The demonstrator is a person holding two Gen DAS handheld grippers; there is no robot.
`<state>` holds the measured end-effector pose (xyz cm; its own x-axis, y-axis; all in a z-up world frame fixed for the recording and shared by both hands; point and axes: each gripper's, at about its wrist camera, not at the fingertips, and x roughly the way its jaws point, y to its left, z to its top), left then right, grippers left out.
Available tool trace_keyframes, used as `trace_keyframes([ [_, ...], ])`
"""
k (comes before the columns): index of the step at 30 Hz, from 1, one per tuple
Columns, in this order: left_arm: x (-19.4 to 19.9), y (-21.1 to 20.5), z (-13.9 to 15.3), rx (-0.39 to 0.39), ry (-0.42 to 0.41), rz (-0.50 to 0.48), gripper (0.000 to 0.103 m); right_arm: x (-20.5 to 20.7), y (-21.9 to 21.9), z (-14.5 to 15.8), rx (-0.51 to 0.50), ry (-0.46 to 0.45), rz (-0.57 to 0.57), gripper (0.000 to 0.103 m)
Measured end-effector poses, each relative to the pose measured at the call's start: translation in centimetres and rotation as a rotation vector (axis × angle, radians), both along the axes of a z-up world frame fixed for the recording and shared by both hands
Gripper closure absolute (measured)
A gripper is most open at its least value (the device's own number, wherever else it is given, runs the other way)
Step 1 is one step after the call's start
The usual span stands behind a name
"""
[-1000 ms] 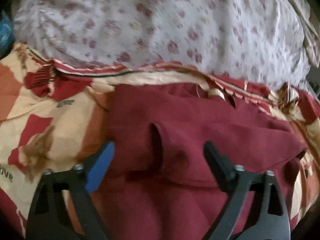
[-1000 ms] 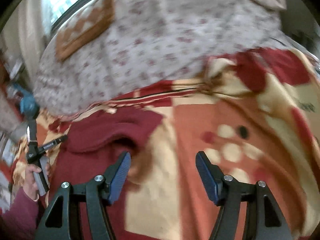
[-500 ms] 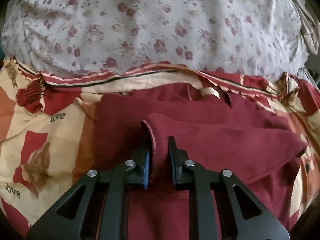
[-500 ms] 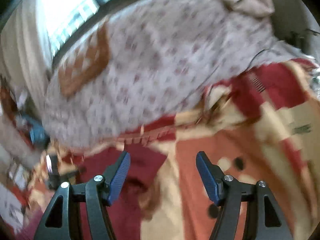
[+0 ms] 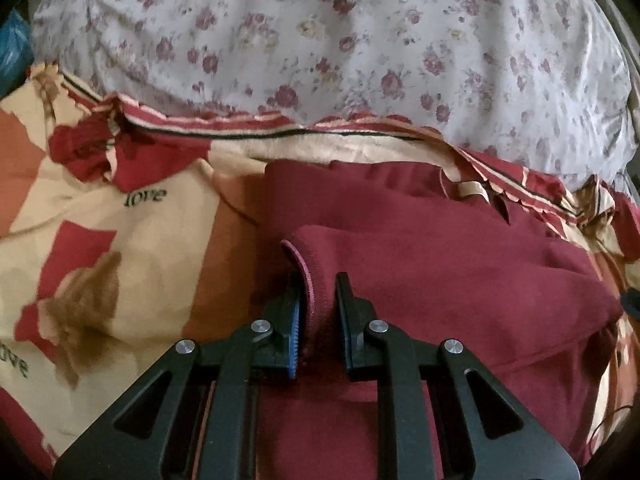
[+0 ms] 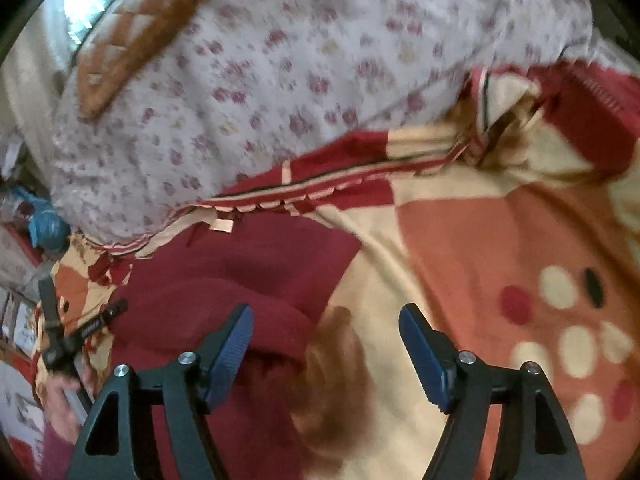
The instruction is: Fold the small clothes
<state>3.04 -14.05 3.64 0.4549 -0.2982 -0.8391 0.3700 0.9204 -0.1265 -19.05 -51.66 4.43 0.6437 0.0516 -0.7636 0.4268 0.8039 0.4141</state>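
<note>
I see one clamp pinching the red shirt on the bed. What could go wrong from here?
The left gripper pinches only a thin hem of the red shirt, so the cloth could slip out when pulled. The right gripper is opening with only the shirt's edge between its fingers, so it might catch the patterned blanket underneath, dragging it along.

Left hand-held gripper (image 5: 318, 312): black plastic frame, triangular cut-outs in both arms, four silver round screws, ribbed blue pads on inner finger faces. Right hand-held gripper (image 6: 326, 354): same black frame, silver screws, blue ribbed pads. Far left in the right wrist view: hand (image 6: 60, 394), maroon sleeve (image 6: 56, 452).
</note>
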Motion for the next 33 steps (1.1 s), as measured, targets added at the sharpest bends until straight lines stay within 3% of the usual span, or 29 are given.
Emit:
trace_keyframes([
  [7, 0.6, 0.6, 1.6, -0.085, -0.017, -0.001, 0.089, 5.7, -1.0, -5.2, 0.175, 0.102, -0.035, 0.031],
  [9, 0.7, 0.9, 2.0, -0.099, -0.023, -0.002, 0.089, 6.7, -0.6, -5.0, 0.134, 0.092, 0.008, 0.082],
  [12, 0.8, 0.4, 1.4, -0.083, -0.018, -0.018, 0.089, 6.6, 0.2, -1.6, -0.091, -0.016, 0.005, 0.084],
  [14, 1.0, -0.1, 0.2, -0.050, -0.005, -0.008, 0.089, 7.6, 0.6, -2.0, -0.206, 0.031, -0.003, 0.084],
  [16, 1.0, -0.3, -0.8, -0.038, 0.017, 0.005, 0.088, 8.6, -0.1, -4.6, -0.137, 0.143, 0.020, 0.084],
  [17, 0.8, -0.2, -0.7, -0.037, 0.005, 0.007, 0.088, 8.1, -0.2, -4.6, -0.126, 0.134, 0.011, 0.079],
  [18, 0.6, -0.3, -0.5, -0.032, -0.004, 0.000, 0.088, 6.9, -0.5, -3.9, -0.119, 0.103, -0.024, 0.063],
  [20, 0.6, -0.2, -0.2, -0.031, -0.005, -0.006, 0.088, 4.4, -0.7, -2.3, -0.097, 0.055, -0.085, 0.050],
  [23, 0.7, -0.1, -0.6, -0.040, 0.005, 0.007, 0.085, 1.6, 1.0, -0.2, -0.085, -0.023, -0.025, 0.050],
  [25, 0.5, -0.1, -0.7, -0.032, -0.001, 0.006, 0.085, 1.8, 3.6, -1.6, -0.145, 0.095, 0.080, 0.050],
  [27, 0.2, 0.0, -0.5, -0.030, -0.001, 0.005, 0.085, 1.5, 5.6, -3.4, -0.185, 0.209, 0.179, 0.057],
  [29, 0.0, 0.3, -0.2, -0.034, 0.002, -0.002, 0.085, -0.7, 6.0, -2.4, -0.215, 0.156, 0.199, 0.057],
  [31, 0.1, 0.4, -0.2, -0.037, 0.009, -0.005, 0.080, -2.1, 5.3, -1.3, -0.180, 0.142, 0.196, 0.057],
  [33, 0.2, 0.5, -0.3, -0.044, 0.020, 0.003, 0.080, -3.0, 4.1, 0.1, -0.177, 0.109, 0.146, 0.055],
])
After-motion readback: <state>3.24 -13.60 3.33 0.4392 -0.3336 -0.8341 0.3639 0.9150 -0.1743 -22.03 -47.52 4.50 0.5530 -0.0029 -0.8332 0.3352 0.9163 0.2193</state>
